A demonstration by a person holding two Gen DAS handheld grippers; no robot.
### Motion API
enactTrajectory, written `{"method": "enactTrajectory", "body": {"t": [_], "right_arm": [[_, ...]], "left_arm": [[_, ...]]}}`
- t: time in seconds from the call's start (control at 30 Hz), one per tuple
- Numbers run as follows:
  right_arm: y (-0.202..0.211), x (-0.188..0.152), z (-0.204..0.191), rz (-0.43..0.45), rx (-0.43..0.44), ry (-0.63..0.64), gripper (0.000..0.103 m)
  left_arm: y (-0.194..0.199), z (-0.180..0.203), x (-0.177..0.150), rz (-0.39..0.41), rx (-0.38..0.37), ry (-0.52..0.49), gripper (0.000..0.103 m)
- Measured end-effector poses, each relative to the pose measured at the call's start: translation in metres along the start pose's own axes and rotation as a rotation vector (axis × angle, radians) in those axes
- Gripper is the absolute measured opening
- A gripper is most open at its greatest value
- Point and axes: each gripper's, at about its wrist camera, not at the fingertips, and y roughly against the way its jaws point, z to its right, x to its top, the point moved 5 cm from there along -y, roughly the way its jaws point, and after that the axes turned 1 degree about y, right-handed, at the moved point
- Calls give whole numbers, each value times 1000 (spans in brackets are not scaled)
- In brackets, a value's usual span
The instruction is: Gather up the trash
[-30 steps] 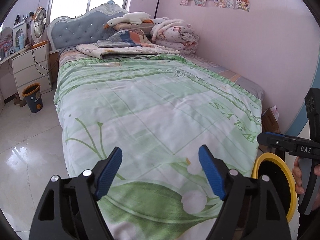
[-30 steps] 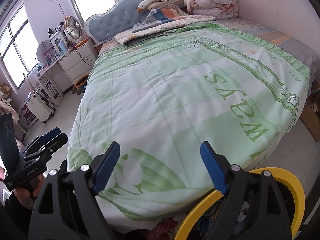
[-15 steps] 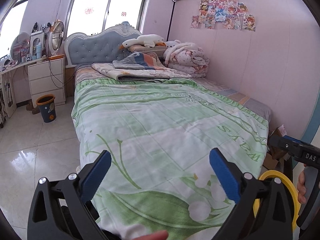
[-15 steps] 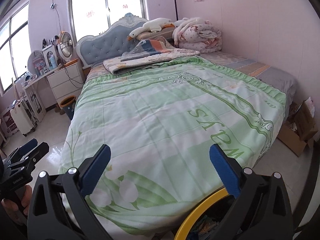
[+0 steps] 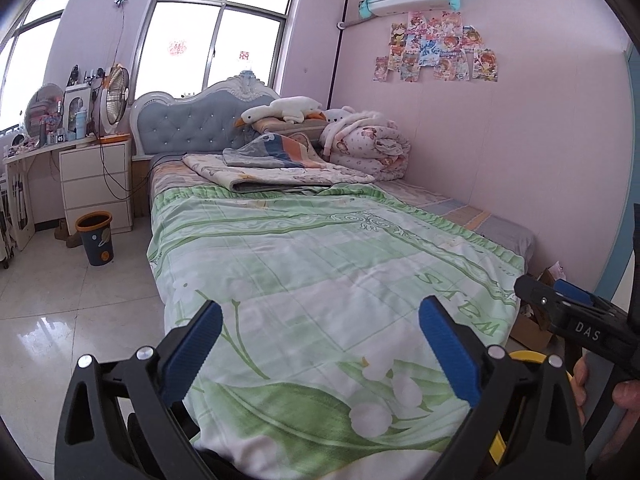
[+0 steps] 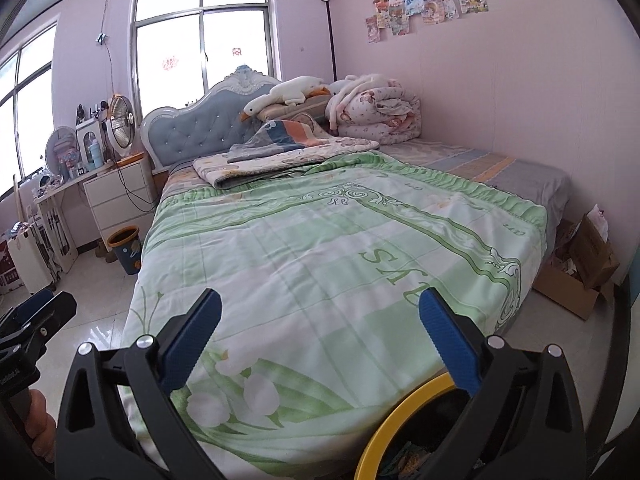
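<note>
Two tongs, left [image 5: 320, 344] and right [image 6: 320, 344], both spread wide and empty. One yellow-rimmed bin [image 6: 400, 412] at the bed [image 6: 320, 240] foot; one small bin [image 5: 95, 238] beside the drawers [image 5: 96, 184].

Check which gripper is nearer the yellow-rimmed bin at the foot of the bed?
Right. The yellow-rimmed bin sits directly under the right gripper; the left gripper is further left over the green bedspread, bin off to its right.

A green quilt [image 5: 320, 272] covers the bed [image 5: 200, 120], a plush goose [image 5: 284, 110] lies at the headboard, and posters [image 5: 436, 52] hang on the wall.
</note>
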Motion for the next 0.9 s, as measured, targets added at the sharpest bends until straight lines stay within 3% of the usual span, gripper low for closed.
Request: {"method": "enactTrajectory", "body": {"t": [0.9], "right_arm": [[-7, -11, 2, -40, 14, -16, 95]], "left_arm": [[-1, 3, -3, -7, -15, -1, 95]]}}
